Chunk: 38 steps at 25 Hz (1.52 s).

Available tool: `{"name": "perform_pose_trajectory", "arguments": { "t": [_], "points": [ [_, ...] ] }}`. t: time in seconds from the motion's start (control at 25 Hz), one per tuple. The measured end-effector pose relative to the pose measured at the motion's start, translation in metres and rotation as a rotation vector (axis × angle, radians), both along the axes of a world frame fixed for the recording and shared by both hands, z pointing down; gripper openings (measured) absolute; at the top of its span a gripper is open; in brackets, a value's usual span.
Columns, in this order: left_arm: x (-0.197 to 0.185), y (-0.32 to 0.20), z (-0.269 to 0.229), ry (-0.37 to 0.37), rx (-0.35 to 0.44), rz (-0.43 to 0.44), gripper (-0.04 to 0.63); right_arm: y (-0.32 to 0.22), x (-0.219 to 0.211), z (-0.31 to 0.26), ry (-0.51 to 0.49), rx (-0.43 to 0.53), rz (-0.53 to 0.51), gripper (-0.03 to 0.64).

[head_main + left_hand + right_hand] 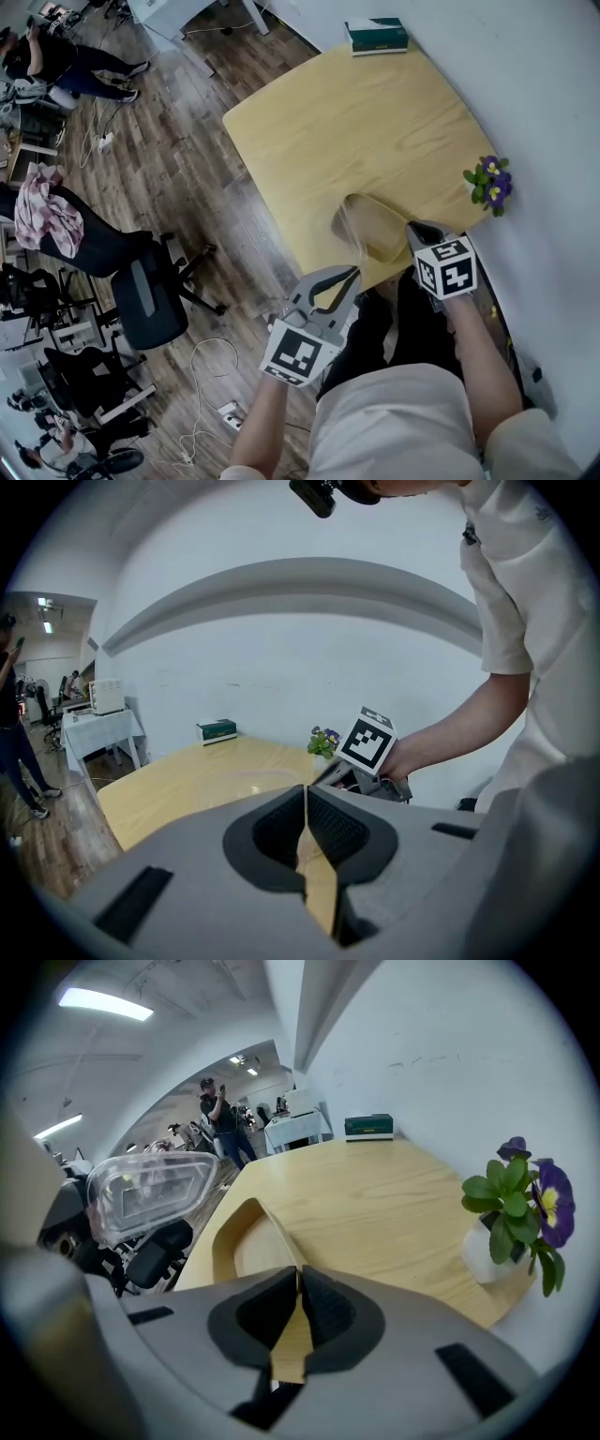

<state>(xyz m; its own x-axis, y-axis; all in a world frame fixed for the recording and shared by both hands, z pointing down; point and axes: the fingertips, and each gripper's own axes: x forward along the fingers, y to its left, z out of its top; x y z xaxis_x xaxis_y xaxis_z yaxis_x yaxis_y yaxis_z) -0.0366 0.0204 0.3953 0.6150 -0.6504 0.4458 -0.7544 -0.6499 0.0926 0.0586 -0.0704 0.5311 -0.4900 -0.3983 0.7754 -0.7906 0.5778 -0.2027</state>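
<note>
From the head view, my left gripper had its fingers closed on the near edge of a clear plastic lid. The lid stood up just left of the tan tray. My right gripper pinched the tray's near right rim. The tray sat at the near edge of the wooden table, with a flower pot to its right and a green box far beyond it by the white wall. Left of the tray, off the table, were a plank floor and an office chair.

In the left gripper view the fingers met with only a thin seam between them. The lid showed faintly past them, so I judged the hold to be shallow. I thought it best to move slowly and avoid twisting, so the thin plastic would not slip or buckle.

In the right gripper view the fingers were shut on the tray's rim, and the lid hung above and left of the tray. I judged that the right side should only steady the tray flat on the wood, and that the lid's outline should be squared with the tray's before bringing them together. A person stood far beyond the tray.
</note>
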Motion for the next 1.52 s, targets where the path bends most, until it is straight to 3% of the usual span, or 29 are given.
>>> {"name": "perform_pose_trajectory", "arguments": {
  "t": [0.88,1.52],
  "points": [
    [0.002,0.013,-0.024,-0.014,0.052,-0.027,0.012,0.000,0.001,-0.001,0.002,0.017,0.027,0.041],
    [0.009,0.022,-0.055,-0.018,0.139,-0.061,0.012,0.020,-0.015,-0.084,-0.088,0.141,-0.086,0.040]
  ]
}}
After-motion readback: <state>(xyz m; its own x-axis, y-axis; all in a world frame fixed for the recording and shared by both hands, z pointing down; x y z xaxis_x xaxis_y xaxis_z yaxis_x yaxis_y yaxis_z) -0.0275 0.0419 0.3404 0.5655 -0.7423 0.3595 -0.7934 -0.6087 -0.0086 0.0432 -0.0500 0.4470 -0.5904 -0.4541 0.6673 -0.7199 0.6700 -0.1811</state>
